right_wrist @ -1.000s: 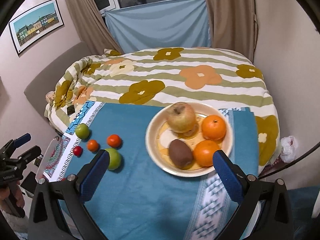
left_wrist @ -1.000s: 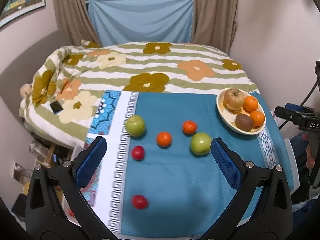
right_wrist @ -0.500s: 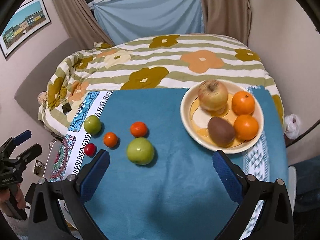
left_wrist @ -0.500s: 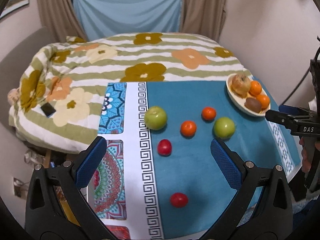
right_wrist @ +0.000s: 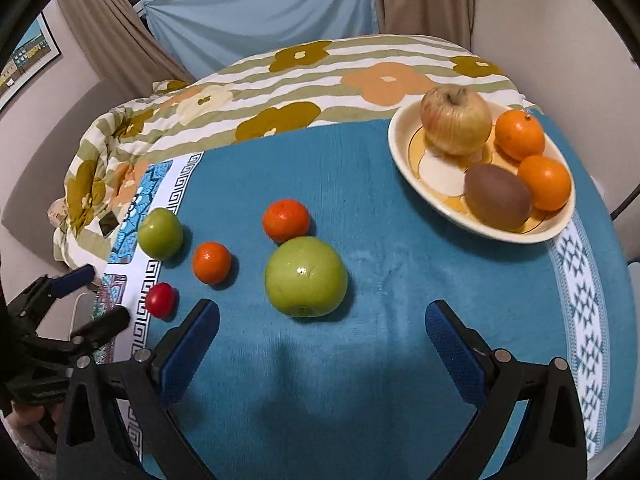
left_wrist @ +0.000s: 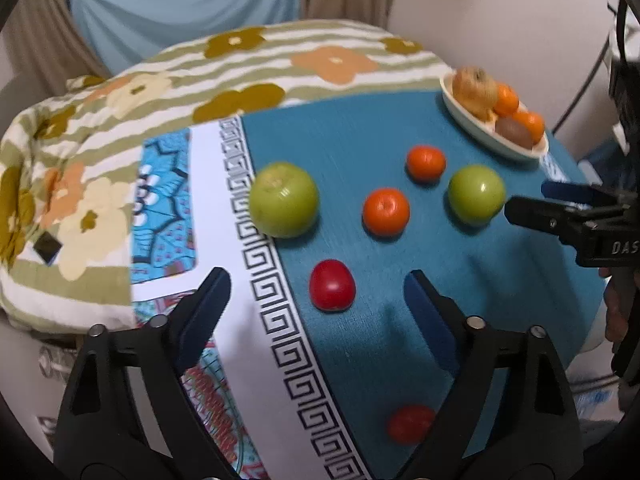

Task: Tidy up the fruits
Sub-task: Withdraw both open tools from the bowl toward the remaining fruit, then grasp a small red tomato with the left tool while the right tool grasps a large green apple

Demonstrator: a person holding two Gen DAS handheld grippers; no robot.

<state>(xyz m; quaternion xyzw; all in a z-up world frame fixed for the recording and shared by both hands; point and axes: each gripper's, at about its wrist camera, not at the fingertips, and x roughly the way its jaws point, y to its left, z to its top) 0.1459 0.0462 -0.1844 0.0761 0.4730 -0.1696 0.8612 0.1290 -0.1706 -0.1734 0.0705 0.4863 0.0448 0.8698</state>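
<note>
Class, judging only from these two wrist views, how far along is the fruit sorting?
Done: the plate already holds an apple, two oranges and a kiwi. In hand: nothing; the left gripper and right gripper are open and empty. Left: two green apples, two small oranges and two red fruits lie loose on the blue cloth.

The left wrist camera looks forward between its own tongs (left_wrist: 316, 304) from the patterned left edge of the teal cloth (left_wrist: 360, 128), close and low over a red fruit (left_wrist: 332, 285), facing across to the plate (left_wrist: 480, 128) at the far right. The right wrist camera sits nearer the plate (right_wrist: 404, 152), looking down its tongs (right_wrist: 322, 332) at the large green apple (right_wrist: 306, 276). Both views share the loose fruit, the plate and the flowered bed (right_wrist: 320, 76), and each catches the other's tongs at its edge.
</note>
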